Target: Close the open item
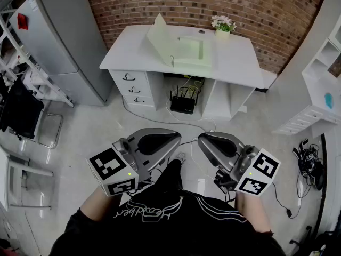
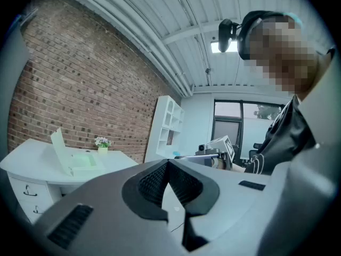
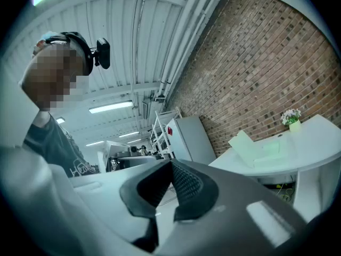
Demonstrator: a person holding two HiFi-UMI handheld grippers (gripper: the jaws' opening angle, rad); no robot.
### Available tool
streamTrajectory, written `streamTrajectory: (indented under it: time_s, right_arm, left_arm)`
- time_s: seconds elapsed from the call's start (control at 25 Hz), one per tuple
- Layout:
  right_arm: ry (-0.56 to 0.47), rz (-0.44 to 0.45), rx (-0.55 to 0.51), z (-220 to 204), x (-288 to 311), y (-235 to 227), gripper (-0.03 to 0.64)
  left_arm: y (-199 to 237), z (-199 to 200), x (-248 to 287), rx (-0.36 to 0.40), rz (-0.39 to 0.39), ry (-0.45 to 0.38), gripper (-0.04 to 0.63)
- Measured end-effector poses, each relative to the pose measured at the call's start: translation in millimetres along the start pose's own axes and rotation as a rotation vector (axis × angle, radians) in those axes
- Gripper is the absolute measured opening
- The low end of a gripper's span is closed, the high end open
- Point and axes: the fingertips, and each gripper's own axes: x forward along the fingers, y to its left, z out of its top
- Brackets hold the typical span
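Note:
A pale green box [image 1: 186, 51] lies on the white desk [image 1: 237, 64] by the brick wall, its lid [image 1: 159, 39] standing up and open to the left. The same box [image 2: 79, 161] is small and far off in the left gripper view, and the box [image 3: 260, 150] is equally distant in the right gripper view. My left gripper [image 1: 176, 136] and right gripper [image 1: 201, 138] are held close to the person's body, well short of the desk, pointing toward each other. Both are shut with nothing between the jaws: left gripper [image 2: 168, 162], right gripper [image 3: 171, 164].
A small flower pot [image 1: 223, 25] stands at the desk's back. Drawers [image 1: 133, 89] and a black router [image 1: 182, 104] with cables sit under it. A grey fridge [image 1: 61, 36] and a chair [image 1: 24, 119] are to the left, white shelves [image 1: 314, 84] to the right. Bare floor lies between me and the desk.

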Motion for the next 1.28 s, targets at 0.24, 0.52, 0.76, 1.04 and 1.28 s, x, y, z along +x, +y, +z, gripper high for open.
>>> streamTrajectory:
  time_s: [0.24, 0.52, 0.76, 1.04, 1.28]
  right_arm:
    - [0.011, -0.01, 0.015, -7, -2, -1, 0.003]
    - [0.031, -0.005, 0.018, -13, 5, -1, 0.003]
    - [0.053, -0.029, -0.005, -16, 15, -7, 0.003]
    - [0.055, -0.044, 0.01, -13, 27, -27, 0.003]
    - [0.063, -0.08, 0.048, -7, 45, -72, 0.003]
  left_arm:
    - [-1, -5, 0, -0.039, -0.016, -0.005, 0.002]
    - [5, -8, -3, -0.052, -0.005, -0.013, 0.002]
    - [17, -8, -5, -0.068, 0.008, -0.03, 0.002]
    - [41, -12, 1, -0.09, 0.001, -0.029, 0.002]
    - [88, -12, 21, -0.15, -0.003, -0.021, 0.002]
